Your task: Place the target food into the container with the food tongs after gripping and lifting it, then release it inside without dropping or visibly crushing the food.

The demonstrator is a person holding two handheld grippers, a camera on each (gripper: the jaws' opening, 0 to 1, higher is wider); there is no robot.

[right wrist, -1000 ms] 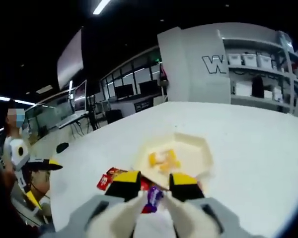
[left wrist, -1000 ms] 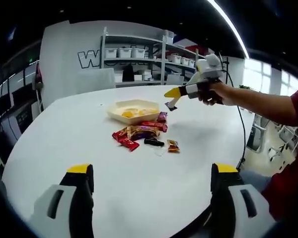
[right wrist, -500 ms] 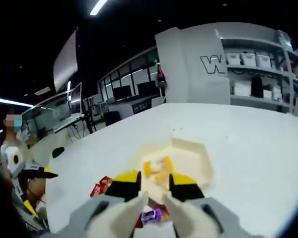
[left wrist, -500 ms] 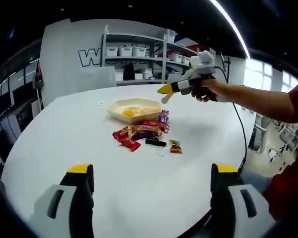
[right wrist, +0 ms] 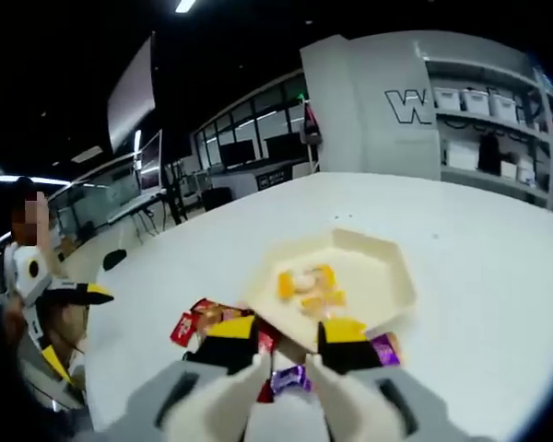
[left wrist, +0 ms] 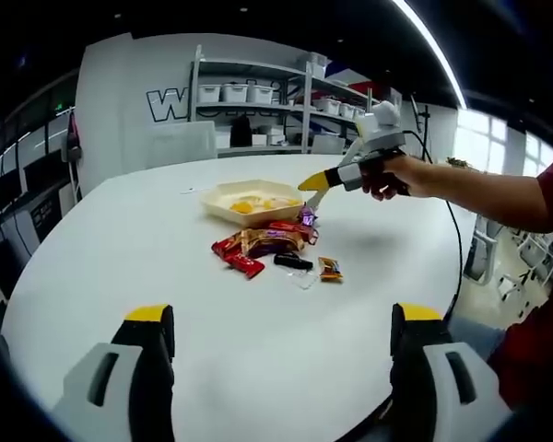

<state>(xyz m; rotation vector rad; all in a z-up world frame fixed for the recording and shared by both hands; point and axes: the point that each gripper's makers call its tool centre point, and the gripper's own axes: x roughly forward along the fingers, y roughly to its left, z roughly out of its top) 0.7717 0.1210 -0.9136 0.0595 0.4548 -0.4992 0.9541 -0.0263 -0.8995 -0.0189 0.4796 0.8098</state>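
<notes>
Purple-wrapped candy [right wrist: 289,378] sits pinched, uncrushed, in right tool [right wrist: 288,343].

Glossy foil snack wrappers [left wrist: 263,243] on smooth matt white table [left wrist: 166,267]

Left gripper [left wrist: 281,345] jaws wide apart at bottom; mid-frame, snack packets [left wrist: 269,247] beside the tray [left wrist: 249,203], right gripper [left wrist: 315,182] hovering above.

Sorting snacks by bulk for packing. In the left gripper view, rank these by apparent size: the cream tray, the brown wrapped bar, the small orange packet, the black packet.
1. Cream tray, largest.
2. Brown wrapped bar.
3. Black packet and small orange packet: they look alike, so no ranking.
</notes>
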